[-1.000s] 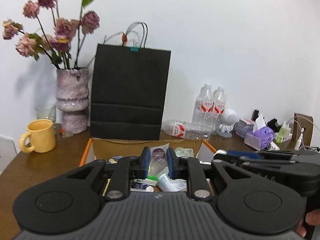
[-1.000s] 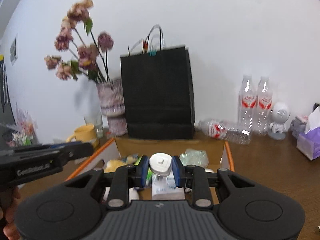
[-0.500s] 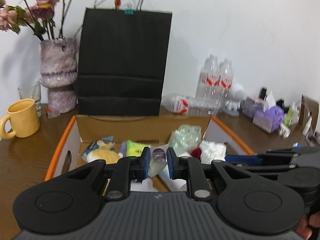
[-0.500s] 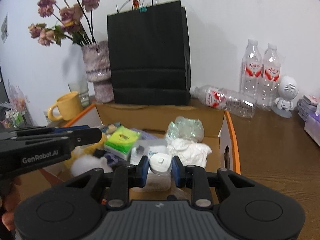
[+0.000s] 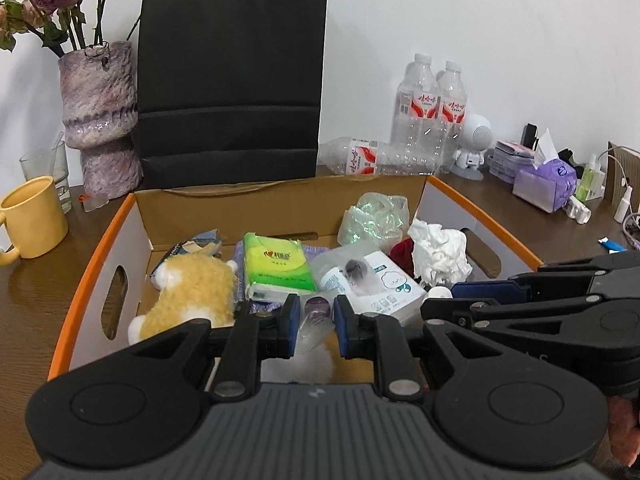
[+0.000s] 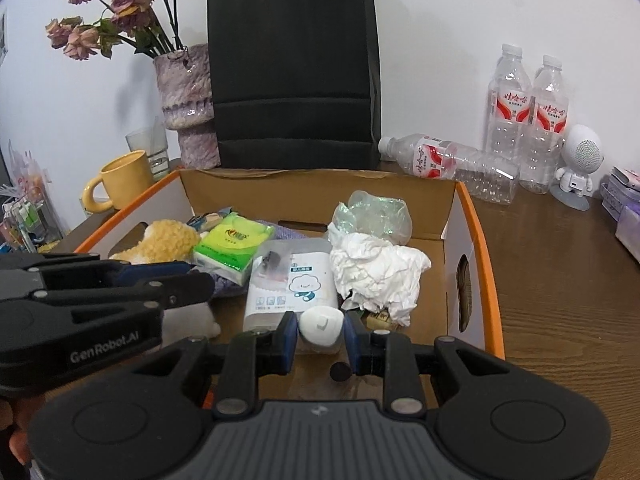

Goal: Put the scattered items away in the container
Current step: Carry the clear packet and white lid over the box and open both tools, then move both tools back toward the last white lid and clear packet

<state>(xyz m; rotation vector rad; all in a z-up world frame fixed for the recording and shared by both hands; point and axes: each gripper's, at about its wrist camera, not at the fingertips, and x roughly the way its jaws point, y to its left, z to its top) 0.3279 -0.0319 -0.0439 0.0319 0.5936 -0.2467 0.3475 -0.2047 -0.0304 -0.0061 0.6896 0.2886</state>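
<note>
An orange-edged cardboard box (image 5: 86,280) (image 6: 486,264) holds several items: a plush toy (image 5: 192,292), a green tissue pack (image 5: 276,266) (image 6: 234,248), a white wipes pack (image 6: 292,284), crumpled white paper (image 6: 376,270) and a clear plastic bag (image 5: 374,220). My left gripper (image 5: 316,320) is shut on a small clear plastic packet (image 5: 316,316) over the box's near side. My right gripper (image 6: 320,332) is shut on a white round-capped object (image 6: 322,324), also over the box. Each gripper shows side-on in the other's view.
A black paper bag (image 5: 232,76) stands behind the box, a vase of dried flowers (image 5: 98,112) and a yellow mug (image 5: 32,216) to its left. Water bottles (image 6: 524,116), a white robot figure (image 6: 578,164) and tissue packs (image 5: 544,184) stand on the wooden table at right.
Both grippers have moved forward and tilted down over the box, each still holding its item. The box contents now fill both views.
</note>
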